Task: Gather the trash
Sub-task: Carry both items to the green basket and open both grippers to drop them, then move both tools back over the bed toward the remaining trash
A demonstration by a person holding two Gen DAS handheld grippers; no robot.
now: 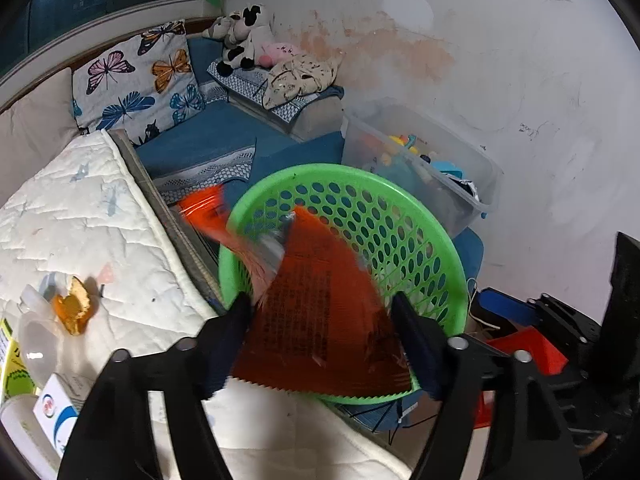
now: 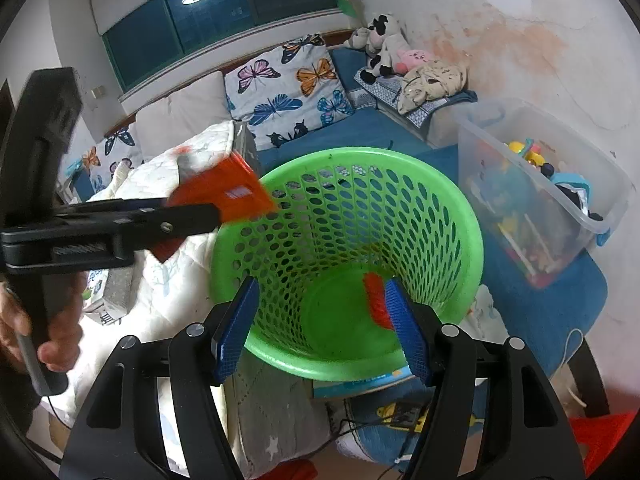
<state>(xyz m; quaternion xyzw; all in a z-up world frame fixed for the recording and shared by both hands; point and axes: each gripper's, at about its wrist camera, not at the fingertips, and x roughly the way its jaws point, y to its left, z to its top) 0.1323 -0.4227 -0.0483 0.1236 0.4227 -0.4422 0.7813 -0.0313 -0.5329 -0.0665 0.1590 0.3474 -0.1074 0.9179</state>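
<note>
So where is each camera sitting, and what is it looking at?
Left wrist: it sits on the left hand-held gripper, looking down past its two fingers at a red wrapper over the green basket; only the gripper's own fingers show.
Right wrist: it sits on the right hand-held gripper, looking down into the green basket, with a small red scrap inside; the left gripper and the person's hand show at the left.
Shared: the basket, butterfly pillow, toy bin.

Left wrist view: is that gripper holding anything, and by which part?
The wrapper lies between the left gripper's wide-set fingers; whether they grip it cannot be told.
</note>
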